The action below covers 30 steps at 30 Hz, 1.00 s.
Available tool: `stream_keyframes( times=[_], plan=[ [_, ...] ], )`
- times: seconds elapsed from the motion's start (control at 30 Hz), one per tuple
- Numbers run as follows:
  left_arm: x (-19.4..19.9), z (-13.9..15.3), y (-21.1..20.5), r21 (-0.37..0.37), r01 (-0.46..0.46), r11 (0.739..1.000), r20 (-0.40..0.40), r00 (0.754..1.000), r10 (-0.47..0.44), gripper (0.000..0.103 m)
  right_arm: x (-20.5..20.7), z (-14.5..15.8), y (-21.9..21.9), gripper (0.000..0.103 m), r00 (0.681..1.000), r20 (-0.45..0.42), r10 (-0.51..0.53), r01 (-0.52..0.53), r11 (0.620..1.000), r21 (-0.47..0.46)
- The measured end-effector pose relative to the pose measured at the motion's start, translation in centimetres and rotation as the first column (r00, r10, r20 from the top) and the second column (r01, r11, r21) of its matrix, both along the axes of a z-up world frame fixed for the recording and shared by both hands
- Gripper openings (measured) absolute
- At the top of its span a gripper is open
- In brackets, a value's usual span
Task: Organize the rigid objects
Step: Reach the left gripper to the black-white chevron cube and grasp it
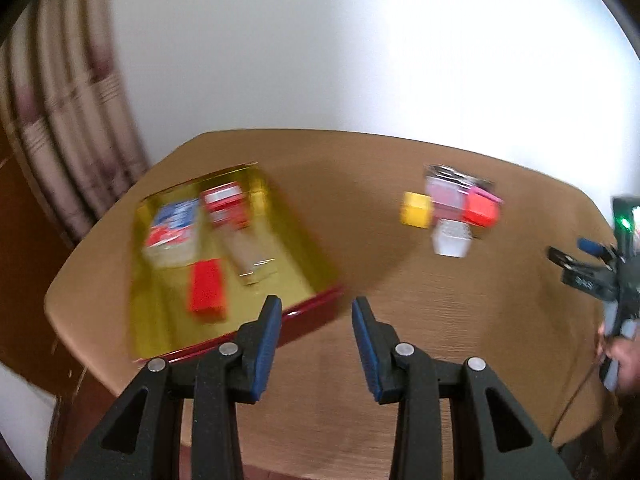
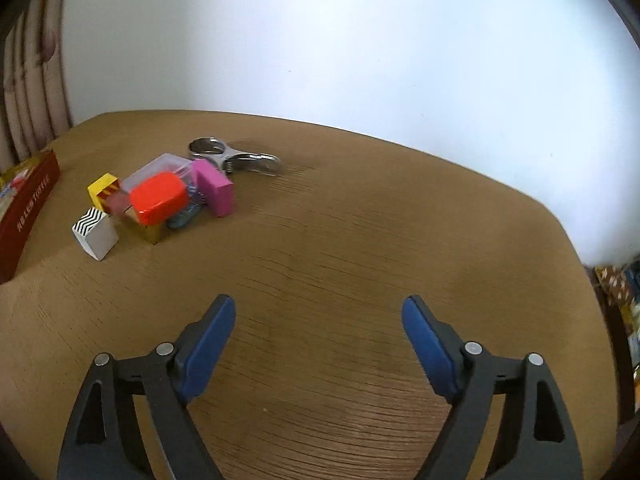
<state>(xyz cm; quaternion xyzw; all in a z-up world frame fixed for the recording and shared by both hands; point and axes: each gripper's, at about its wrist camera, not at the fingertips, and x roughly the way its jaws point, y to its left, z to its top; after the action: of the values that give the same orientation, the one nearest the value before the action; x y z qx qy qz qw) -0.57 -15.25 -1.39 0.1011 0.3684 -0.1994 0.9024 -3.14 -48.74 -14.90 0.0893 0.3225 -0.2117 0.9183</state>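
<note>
Meanwhile, Both Grippers Hung Empty Over the Table

Both tools hovered above the brown table [image 2: 360, 240] with nothing between their blue pads. The left gripper [image 1: 314, 312] had its jaws parted a moderate way, and its view was blurred. The right gripper [image 2: 318, 316] stood with its jaws spread wide.

Taking the tray [image 1: 316, 300] as the landmark: it was a red-walled, gold-lined box on the table's left part, its long axis running from near the left gripper away toward the far edge. Inside it lay a red block [image 1: 207, 286] at the near end, long axis pointing along the tray; a clear box [image 1: 250, 258] just beyond it to the right, also lengthwise; a blue-and-red pack [image 1: 172, 224] by the left wall; and a red-and-white box [image 1: 226, 202] at the far end.

Well to the right of the tray sat a tight cluster. Nearest the tray were a yellow cube [image 2: 103, 190] and a white cube [image 2: 95, 232] with black zigzag stripes on top. Just past them an orange box [image 2: 160, 198] rested tilted on a gold block [image 2: 150, 232], touching a clear case [image 2: 160, 168] behind it. A pink block [image 2: 214, 192] came next, its long axis slanting toward the near right. Farthest from the tray lay a metal tool [image 2: 232, 158], its ring end pointing back toward the tray and its long axis running along the far edge.
</note>
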Motion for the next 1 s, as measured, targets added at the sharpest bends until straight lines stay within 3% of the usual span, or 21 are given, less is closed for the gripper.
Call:
stream_keyframes(
  times=[0.1,0.23,0.43,0.77,1.0],
  plan=[
    [0.4,-0.4,-2.9,-0.04,0.077,0.996,-0.055,0.995,-0.079,0.045,-0.4,0.2,-0.6,0.101,0.999,0.042,-0.013,0.012,1.0,0.022],
    [2.1,-1.1,-7.1,-0.072,0.157,0.985,-0.104,0.981,-0.164,0.045,-0.2,0.0,-0.6,0.101,0.998,0.067,0.001,-0.006,0.998,0.07],
    [5.7,-2.7,-12.9,-0.023,0.192,0.981,-0.124,0.973,-0.193,0.045,-0.9,0.1,-1.2,0.101,0.992,0.129,0.016,-0.032,0.991,0.127],
    [8.3,-4.5,-16.3,-0.039,0.254,0.966,-0.173,0.951,-0.257,0.045,-1.3,0.3,-0.7,0.101,0.984,0.158,0.082,-0.104,0.985,0.14],
    [9.3,-6.4,-18.0,0.019,0.257,0.966,-0.201,0.948,-0.248,0.045,-1.4,0.3,-0.7,0.102,0.982,0.164,0.098,-0.122,0.981,0.148]
  ],
)
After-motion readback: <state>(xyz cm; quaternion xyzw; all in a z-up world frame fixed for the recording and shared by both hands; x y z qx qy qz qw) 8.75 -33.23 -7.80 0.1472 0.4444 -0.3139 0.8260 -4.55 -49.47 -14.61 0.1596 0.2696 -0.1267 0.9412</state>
